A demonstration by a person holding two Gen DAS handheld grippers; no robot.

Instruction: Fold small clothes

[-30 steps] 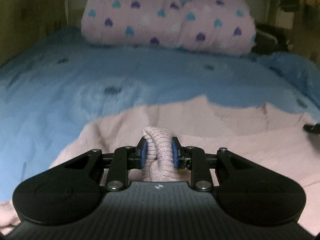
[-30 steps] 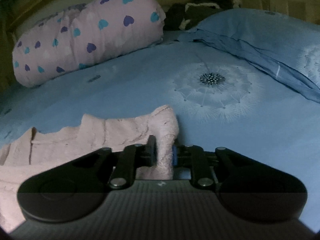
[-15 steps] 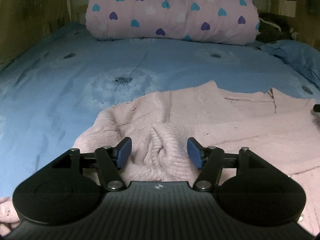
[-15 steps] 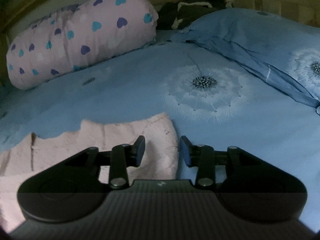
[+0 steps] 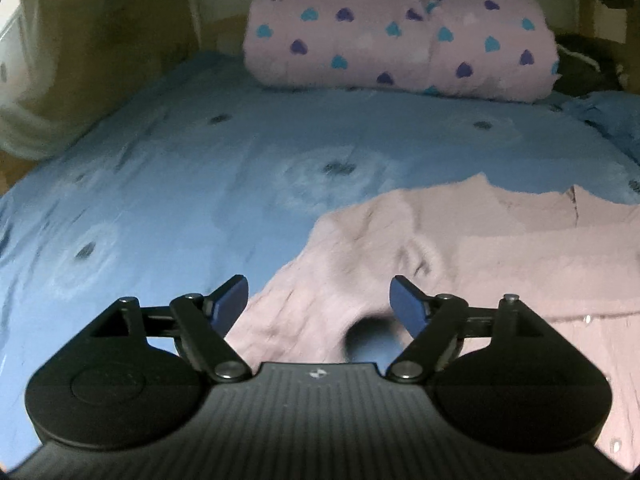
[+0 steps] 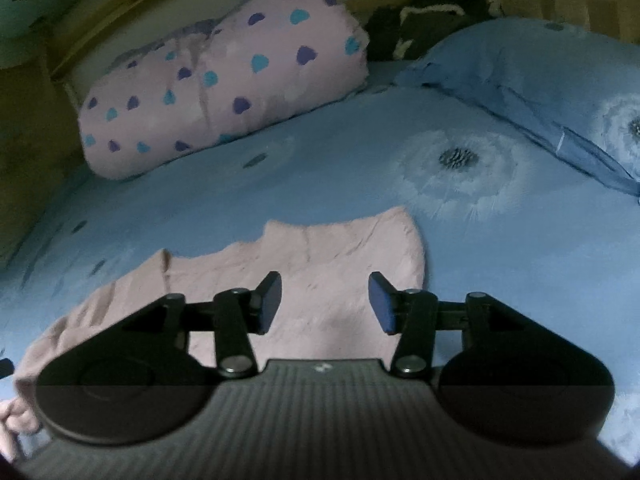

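A small pink knit sweater (image 5: 460, 248) lies flat on the blue bed sheet (image 5: 180, 184). My left gripper (image 5: 320, 300) is open and empty, raised just above the sweater's left edge. In the right wrist view the sweater (image 6: 320, 252) lies ahead and below. My right gripper (image 6: 324, 300) is open and empty, held above the sweater's right part.
A rolled pink quilt with heart prints (image 5: 400, 36) lies at the head of the bed and also shows in the right wrist view (image 6: 224, 80). A blue pillow (image 6: 540, 68) sits at the right. Dark clothing (image 6: 424, 20) lies behind it. A wooden wall (image 5: 100, 40) borders the left.
Both grippers have opened, let go of the pink sweater folds and lifted back. The sweater now lies on the sheet.
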